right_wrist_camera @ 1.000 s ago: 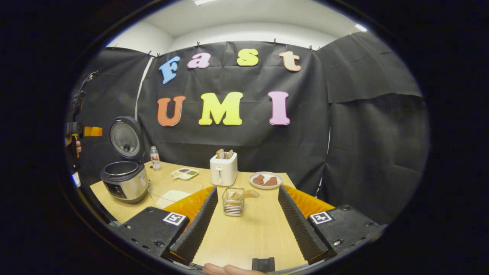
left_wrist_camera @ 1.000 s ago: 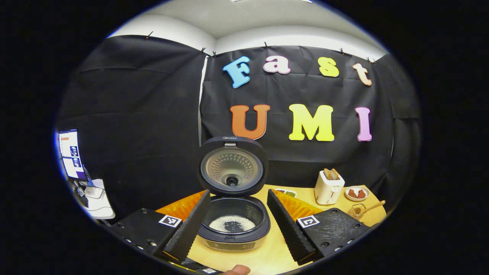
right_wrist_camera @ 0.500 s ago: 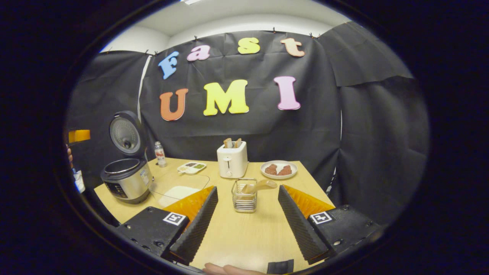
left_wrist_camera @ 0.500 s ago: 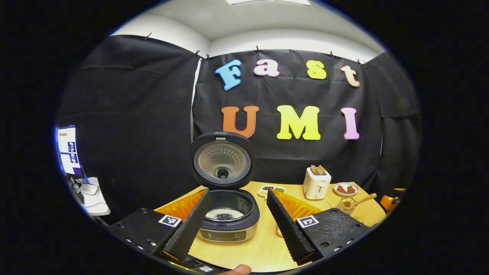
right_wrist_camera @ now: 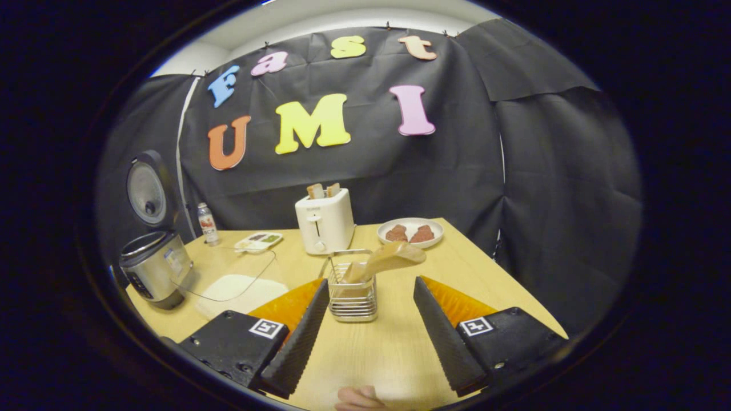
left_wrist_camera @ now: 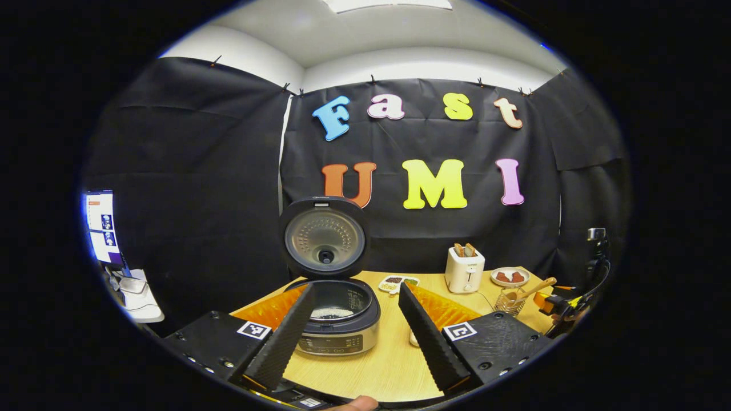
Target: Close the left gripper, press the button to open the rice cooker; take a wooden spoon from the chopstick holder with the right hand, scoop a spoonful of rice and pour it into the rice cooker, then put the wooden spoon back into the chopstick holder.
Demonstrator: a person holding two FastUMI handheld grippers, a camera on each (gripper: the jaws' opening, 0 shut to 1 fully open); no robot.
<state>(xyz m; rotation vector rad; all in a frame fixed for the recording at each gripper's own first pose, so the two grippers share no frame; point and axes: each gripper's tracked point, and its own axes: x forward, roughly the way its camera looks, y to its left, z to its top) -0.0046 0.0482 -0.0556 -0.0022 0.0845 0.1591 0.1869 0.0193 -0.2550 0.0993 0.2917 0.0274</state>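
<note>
now the wooden spoon (right_wrist_camera: 384, 260) leans from the chopstick holder (right_wrist_camera: 354, 294) at frame centre, ahead of the right gripper (right_wrist_camera: 368, 334), fingers spread and empty; light, stiff, probably best gripped mid-handle.

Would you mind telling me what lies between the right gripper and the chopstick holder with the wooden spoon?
In the right gripper view, just bare table separates the open right gripper from the chopstick holder, where the wooden spoon leans.
</note>
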